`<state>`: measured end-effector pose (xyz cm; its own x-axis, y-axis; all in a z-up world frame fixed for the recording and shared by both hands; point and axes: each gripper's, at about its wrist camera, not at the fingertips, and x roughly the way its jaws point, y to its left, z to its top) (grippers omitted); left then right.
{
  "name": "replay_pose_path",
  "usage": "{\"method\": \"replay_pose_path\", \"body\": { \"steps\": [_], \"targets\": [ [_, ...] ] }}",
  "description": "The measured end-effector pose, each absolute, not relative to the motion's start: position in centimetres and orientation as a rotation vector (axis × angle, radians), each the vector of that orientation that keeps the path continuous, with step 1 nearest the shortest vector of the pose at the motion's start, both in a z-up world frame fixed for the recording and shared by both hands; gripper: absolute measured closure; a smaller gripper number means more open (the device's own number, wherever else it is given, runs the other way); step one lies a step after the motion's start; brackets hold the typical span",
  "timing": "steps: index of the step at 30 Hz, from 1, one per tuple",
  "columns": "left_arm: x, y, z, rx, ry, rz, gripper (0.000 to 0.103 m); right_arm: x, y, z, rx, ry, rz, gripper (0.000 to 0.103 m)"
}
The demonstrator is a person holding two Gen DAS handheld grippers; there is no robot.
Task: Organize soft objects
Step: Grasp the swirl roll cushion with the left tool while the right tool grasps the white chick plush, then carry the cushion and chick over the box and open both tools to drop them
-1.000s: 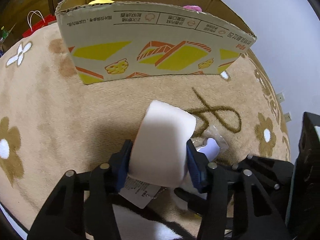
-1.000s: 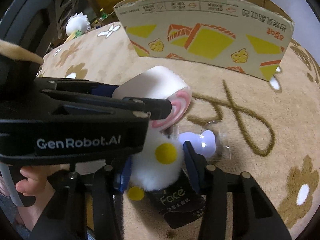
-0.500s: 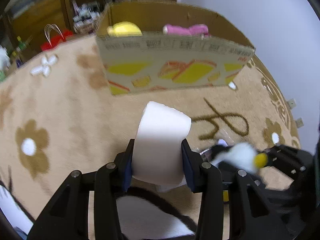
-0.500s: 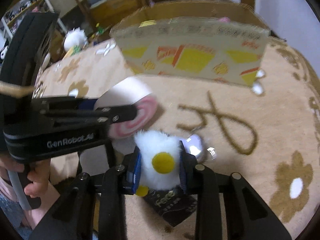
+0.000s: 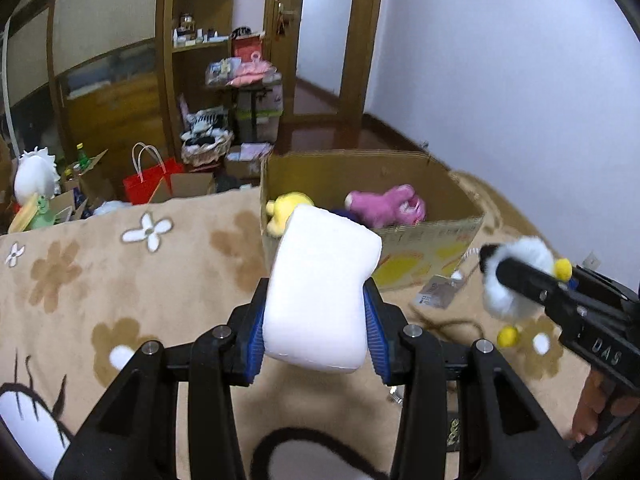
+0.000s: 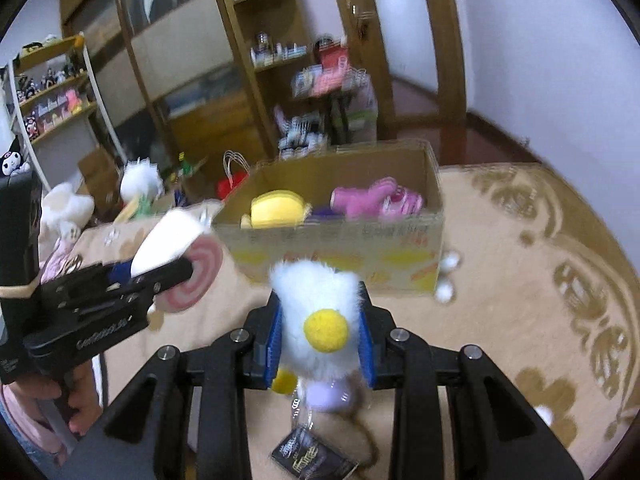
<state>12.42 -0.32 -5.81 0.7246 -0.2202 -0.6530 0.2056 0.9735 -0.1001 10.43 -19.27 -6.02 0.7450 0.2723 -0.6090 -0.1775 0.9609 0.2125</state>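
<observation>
Left wrist view: the left gripper [image 5: 315, 326] has its jaws closed tight on a white roll-shaped plush cushion [image 5: 320, 288], held above the tan flowered blanket [image 5: 120, 280], in front of the open brown cardboard box [image 5: 432, 240]. Inside the box lie a yellow plush toy [image 5: 286, 210] and a pink plush toy [image 5: 386, 210].

Right wrist view: the right gripper [image 6: 322, 340] is clamped on a fluffy white plush with a yellow pompom [image 6: 320, 320], also raised in front of the box [image 6: 340, 248]; its tags dangle below.
</observation>
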Motion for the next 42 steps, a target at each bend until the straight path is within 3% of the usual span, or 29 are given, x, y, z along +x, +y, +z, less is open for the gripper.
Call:
{"method": "replay_pose_path", "body": {
  "steps": [11, 21, 36, 42],
  "targets": [
    [14.8, -2.4, -2.4, 0.091, 0.577, -0.224, 0.062, 13.1, -19.4, -2.2, 0.081, 0.565, 0.257, 0.07],
    [18.5, -2.7, -2.2, 0.096, 0.554, -0.185, 0.061, 17.3, -20.3, -0.5, 0.072, 0.493, 0.236, 0.07],
    [21.8, -3.9, -6.2, 0.071, 0.654, -0.225, 0.06, 21.8, -22.6, -4.8, 0.16, 0.615, 0.238, 0.069],
    [22.0, -4.5, -7.0, 0.099, 0.669, -0.226, 0.047, 22.1, -23.0, -6.0, 0.188, 0.643, 0.241, 0.068]
  ]
}}
